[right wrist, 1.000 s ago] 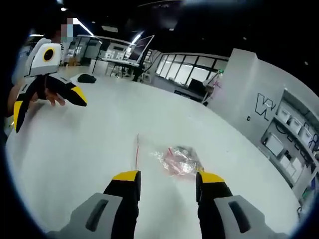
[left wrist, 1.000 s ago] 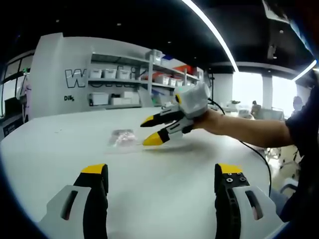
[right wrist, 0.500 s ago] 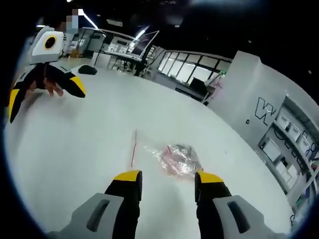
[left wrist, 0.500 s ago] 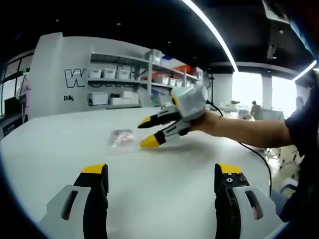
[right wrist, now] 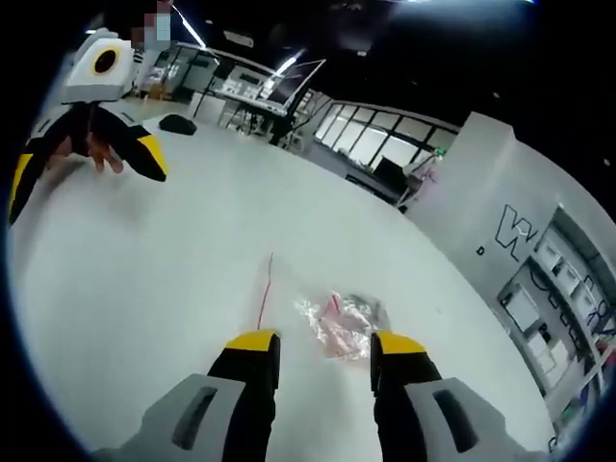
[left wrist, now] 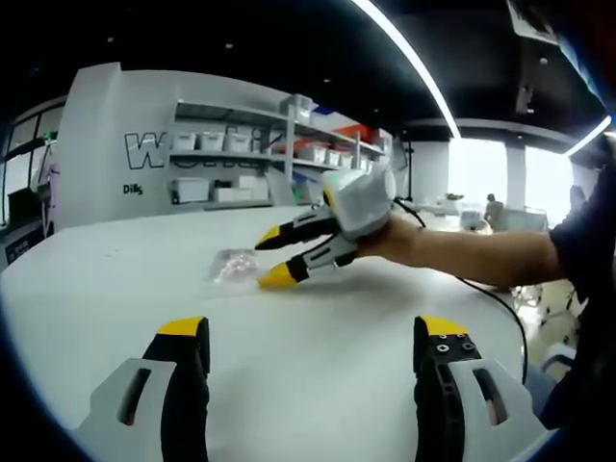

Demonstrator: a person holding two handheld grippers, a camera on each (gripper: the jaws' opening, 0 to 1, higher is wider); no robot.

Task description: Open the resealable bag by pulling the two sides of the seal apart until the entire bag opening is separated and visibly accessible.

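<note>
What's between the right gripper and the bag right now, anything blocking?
Nothing visible. In the right gripper view the resealable bag lies flat on the white table just beyond the open right gripper. A thin red strand lies left of it, off the path.

resealable bag (right wrist: 339,327) | clear, crumpled, pinkish contents | lying flat on white table (right wrist: 173,260)

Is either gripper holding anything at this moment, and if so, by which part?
Nothing is held. The right gripper has open jaws just short of the resealable bag lying on the table; the left gripper is open, off the bag.
</note>
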